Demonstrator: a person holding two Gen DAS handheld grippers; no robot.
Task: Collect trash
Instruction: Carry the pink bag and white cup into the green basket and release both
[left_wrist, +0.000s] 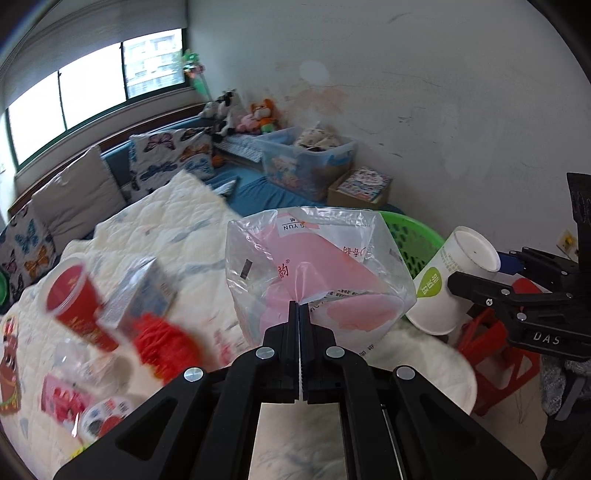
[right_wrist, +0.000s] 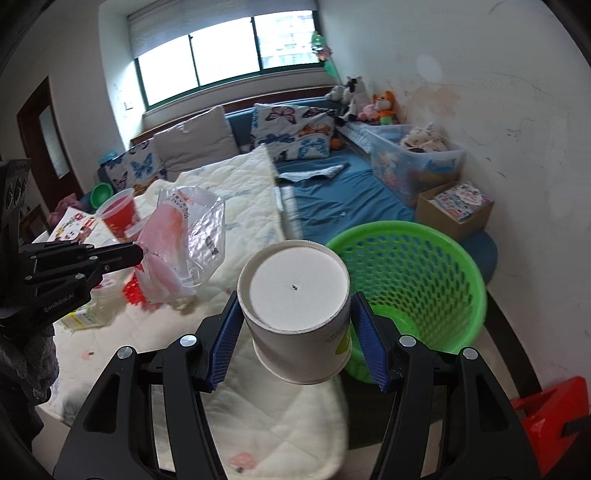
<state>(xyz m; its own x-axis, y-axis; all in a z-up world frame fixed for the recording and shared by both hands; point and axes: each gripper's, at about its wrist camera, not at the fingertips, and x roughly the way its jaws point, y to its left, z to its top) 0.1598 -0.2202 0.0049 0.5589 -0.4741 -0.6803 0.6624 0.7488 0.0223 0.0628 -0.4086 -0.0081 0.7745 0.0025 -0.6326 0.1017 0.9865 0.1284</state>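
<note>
The bag (left_wrist: 317, 269) hung pinched in the left gripper (left_wrist: 298, 306) above the quilt (left_wrist: 155, 218). The right gripper (right_wrist: 295, 325) clamped the cup (right_wrist: 295, 306) just beside the bin's (right_wrist: 424, 236) open rim, both clear of the littered quilt.

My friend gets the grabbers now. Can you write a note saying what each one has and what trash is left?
Left gripper: shut on the clear pink plastic bag, lifted off the bed.
Right gripper: shut on the white paper cup, held beside the green basket.
Done: both pieces picked up; basket looks empty.
Left: drop both in the basket, then fetch the red cup, the small carton and wrappers from the white quilt.
</note>
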